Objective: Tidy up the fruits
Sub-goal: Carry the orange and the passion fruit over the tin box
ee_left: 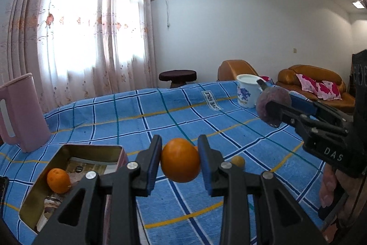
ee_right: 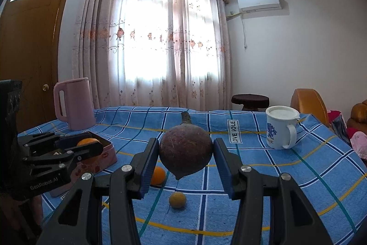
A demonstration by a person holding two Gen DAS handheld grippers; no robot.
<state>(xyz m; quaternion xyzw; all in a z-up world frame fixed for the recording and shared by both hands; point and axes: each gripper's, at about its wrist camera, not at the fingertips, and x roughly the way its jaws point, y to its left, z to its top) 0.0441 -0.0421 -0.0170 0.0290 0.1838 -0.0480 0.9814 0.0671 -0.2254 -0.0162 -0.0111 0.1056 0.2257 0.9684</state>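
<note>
My left hand-held gripper (ee_left: pixel 180 161): I squeeze it on a big orange (ee_left: pixel 180 160). The two blue pads touch the orange on both sides. It hangs up in the air above the blue checked cloth (ee_left: pixel 160 114).

My right hand-held gripper (ee_right: pixel 186 153): I squeeze it on a round brown-purple fruit (ee_right: pixel 185 152). Its pads touch the fruit on both sides. The fruit has a stalk that points away from me.

The tin box (ee_left: pixel 41 196): It sits on the table, just to the left of my left hand-held gripper. One orange in the box (ee_left: pixel 58 180) is there already, by the near wall.

Fruits not picked up yet: A small orange (ee_right: pixel 158 175) lies on the cloth under my right hand-held gripper. A little yellow-brown fruit (ee_right: pixel 177 200) lies near it, closer to me.

Other things: A pink jug (ee_right: pixel 74 105) stands behind the box. A white mug (ee_right: pixel 281 128) stands far off to the right.

Step I am on: I think I am carrying two fruits to the box at once. The job looks partly done, with one fruit in and two more on the cloth.

Next move: I think I must swing the big orange left until it is over the box, go down low, then let go softly. The box is not very wide, so the two hand-held grippers should take turns and not bump.
</note>
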